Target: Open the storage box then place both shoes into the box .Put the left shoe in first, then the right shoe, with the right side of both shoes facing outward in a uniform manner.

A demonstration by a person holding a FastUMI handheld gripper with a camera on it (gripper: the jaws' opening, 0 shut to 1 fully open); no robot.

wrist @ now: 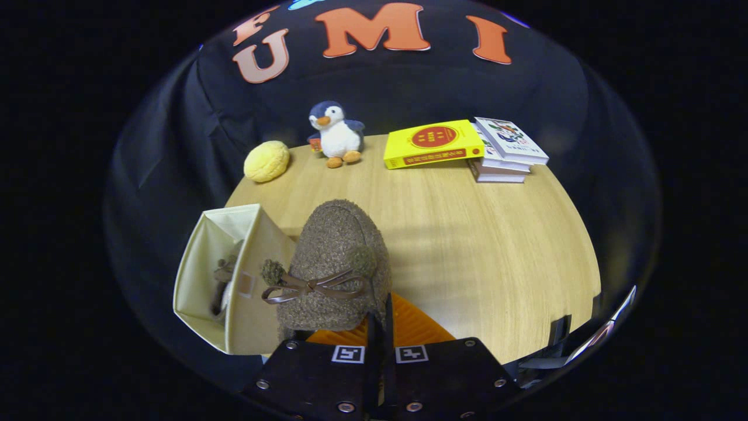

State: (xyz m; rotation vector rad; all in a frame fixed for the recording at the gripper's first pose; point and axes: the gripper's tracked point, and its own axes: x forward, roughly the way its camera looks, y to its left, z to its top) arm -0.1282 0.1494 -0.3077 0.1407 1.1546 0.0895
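Claw clenched on the heel edge of a brown fuzzy shoe, fingers nearly together, shoe carried above the table; storage box open, just beside the claw on its left, with what looks like the other shoe already inside; judged step: second shoe, in transit. Next move calls for swinging left over the box mouth, turning the shoe to match the first, then lowering before letting go.

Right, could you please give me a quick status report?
Claw shut on brown shoe, carried beside open storage box. One shoe already inside. Nothing blocking the opening.
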